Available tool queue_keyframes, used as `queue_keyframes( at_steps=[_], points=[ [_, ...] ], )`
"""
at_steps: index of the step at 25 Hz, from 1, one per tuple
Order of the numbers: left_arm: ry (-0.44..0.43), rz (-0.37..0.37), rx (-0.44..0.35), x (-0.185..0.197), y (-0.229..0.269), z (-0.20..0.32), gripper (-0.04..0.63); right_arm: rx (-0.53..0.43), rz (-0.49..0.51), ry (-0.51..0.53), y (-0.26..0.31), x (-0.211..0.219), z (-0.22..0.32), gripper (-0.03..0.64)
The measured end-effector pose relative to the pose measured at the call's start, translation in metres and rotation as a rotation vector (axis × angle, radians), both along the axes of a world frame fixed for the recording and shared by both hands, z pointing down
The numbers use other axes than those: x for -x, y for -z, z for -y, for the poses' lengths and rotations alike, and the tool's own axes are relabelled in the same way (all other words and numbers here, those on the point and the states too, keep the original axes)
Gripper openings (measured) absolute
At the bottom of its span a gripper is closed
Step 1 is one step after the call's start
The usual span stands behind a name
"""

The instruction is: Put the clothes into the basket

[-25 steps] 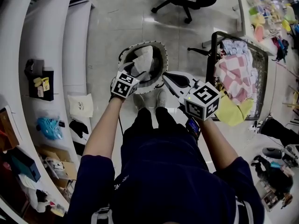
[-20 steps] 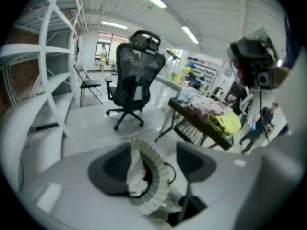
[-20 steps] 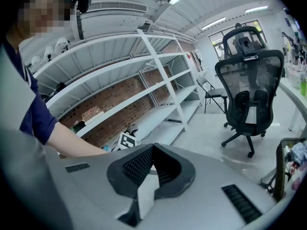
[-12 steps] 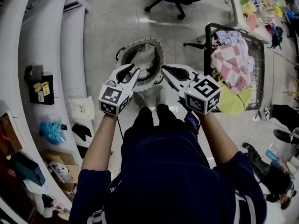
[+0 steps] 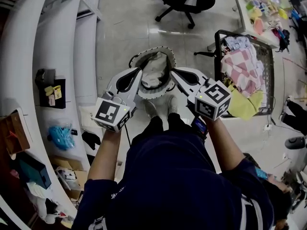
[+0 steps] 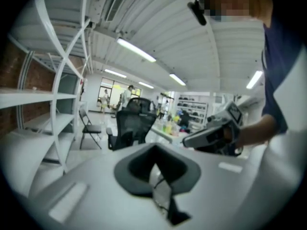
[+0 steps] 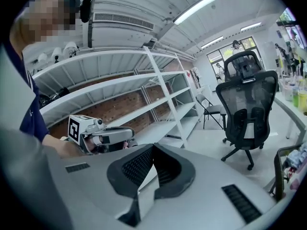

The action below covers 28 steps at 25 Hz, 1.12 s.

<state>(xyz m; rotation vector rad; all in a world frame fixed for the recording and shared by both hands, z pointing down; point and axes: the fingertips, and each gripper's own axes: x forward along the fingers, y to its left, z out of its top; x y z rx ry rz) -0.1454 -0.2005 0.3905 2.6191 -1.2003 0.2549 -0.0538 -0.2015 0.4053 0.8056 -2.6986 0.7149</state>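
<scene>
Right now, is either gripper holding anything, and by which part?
Nothing is held. The left gripper has just closed with nothing between its jaws; the right gripper is shut and empty too.

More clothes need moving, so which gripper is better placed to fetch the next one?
Probably right. The right gripper hangs shut and empty beside the black wire cart of pink-checked clothes; the left gripper, jaws just closed on nothing, sits farther off, across the round white basket.
</scene>
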Motion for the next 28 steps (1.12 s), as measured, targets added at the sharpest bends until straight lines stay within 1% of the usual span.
queue_keyframes(
  at_steps=[4, 8, 10, 16, 24, 28],
  points=[
    [0.018, -0.015, -0.04, 0.013, 0.025, -0.005, 0.003, -0.024, 0.01, 0.001, 0.015, 0.008, -0.004, 0.006],
    [0.012, 0.022, -0.092, 0.017, 0.042, -0.012, 0.002, -0.059, 0.023, 0.006, 0.033, 0.015, -0.007, 0.006],
    [0.006, 0.029, -0.104, 0.017, 0.046, -0.016, 0.002, -0.076, 0.028, 0.015, 0.041, 0.019, -0.008, 0.006],
    [-0.013, -0.013, -0.134, 0.014, 0.059, -0.028, 0.002, -0.111, 0.038, 0.032, 0.057, 0.026, -0.015, 0.006],
    [-0.019, -0.021, -0.142, 0.013, 0.063, -0.035, 0.002, -0.114, 0.028, 0.045, 0.057, 0.026, -0.022, 0.006],
    [-0.011, -0.023, -0.125, 0.016, 0.057, -0.035, 0.002, -0.123, 0.026, 0.041, 0.059, 0.026, -0.021, 0.006]
  ],
)
